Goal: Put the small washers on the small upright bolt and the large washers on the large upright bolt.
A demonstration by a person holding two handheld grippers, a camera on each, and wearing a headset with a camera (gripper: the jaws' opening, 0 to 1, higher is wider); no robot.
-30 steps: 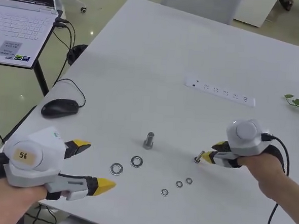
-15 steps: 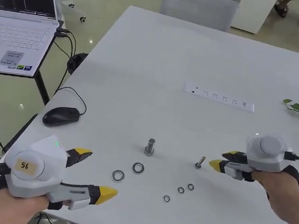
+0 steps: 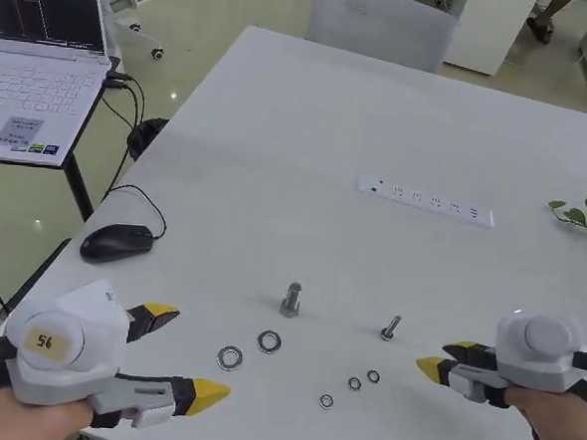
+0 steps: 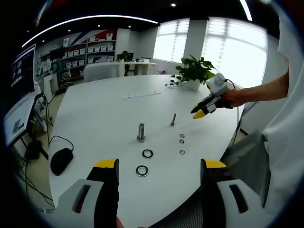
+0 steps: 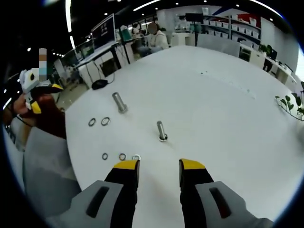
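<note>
The large bolt (image 3: 291, 299) and the small bolt (image 3: 390, 329) stand upright on the white table (image 3: 308, 141). Two large washers (image 3: 269, 341) (image 3: 229, 358) lie flat in front of the large bolt. Three small washers (image 3: 354, 383) lie in a row in front of the small bolt. My left gripper (image 3: 188, 355) hovers open at the near left, empty, facing the large washers (image 4: 147, 153). My right gripper (image 3: 445, 357) is open and empty, a short way right of the small bolt (image 5: 161, 130), with the small washers (image 5: 122, 156) just ahead of its jaws.
A power strip (image 3: 424, 201) lies across the table beyond the bolts. A black mouse (image 3: 117, 241) with its cable sits near the left edge. A laptop (image 3: 39, 60) stands on a side stand at left, and plant leaves (image 3: 583, 213) show at right.
My right gripper has drawn back from the small bolt toward the near right, leaving the bolt standing alone. The left gripper has stayed roughly in place. The head camera has shifted slightly.
</note>
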